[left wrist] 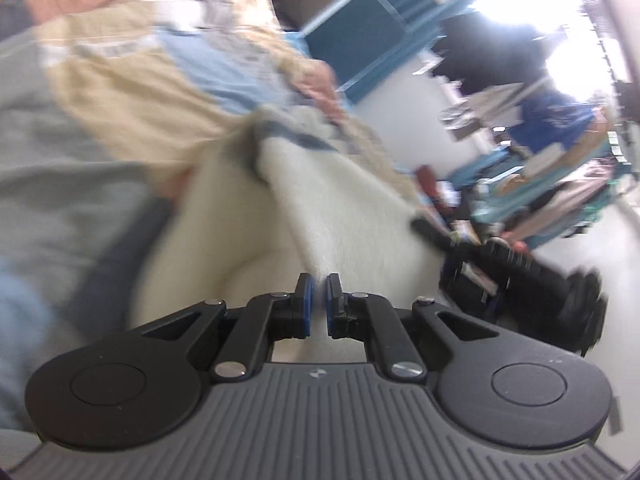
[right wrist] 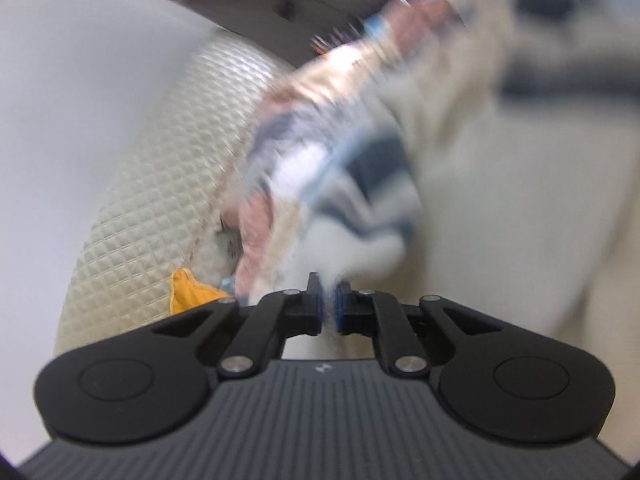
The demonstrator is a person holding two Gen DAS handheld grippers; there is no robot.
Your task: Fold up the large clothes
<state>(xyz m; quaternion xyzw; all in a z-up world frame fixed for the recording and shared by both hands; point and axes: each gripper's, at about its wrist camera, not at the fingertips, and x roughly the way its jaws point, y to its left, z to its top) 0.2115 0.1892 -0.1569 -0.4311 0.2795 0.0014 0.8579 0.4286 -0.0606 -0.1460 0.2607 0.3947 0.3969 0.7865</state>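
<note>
Left gripper (left wrist: 318, 294): jaws closed on the cream fleece garment (left wrist: 340, 208), which rises ahead of it. Right gripper (right wrist: 330, 300): jaws clamped on the same garment's patchwork edge. Surface: grey sheet (left wrist: 60, 168), left. Quilted cream cover (right wrist: 160, 200), left; orange cloth (right wrist: 186, 294) near. Room: white wall (right wrist: 80, 80); person in blue (left wrist: 560, 120), far right.

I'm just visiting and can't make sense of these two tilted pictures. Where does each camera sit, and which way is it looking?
Left wrist view: sits on the left gripper, looking along its fingers at a cream fleece garment pinched between them, a blurred room behind.
Right wrist view: sits on the right gripper, looking along its shut fingers at the same garment, with a quilted cushion to the left.
Shared: the patterned cream garment; the left view also shows the right gripper.
</note>
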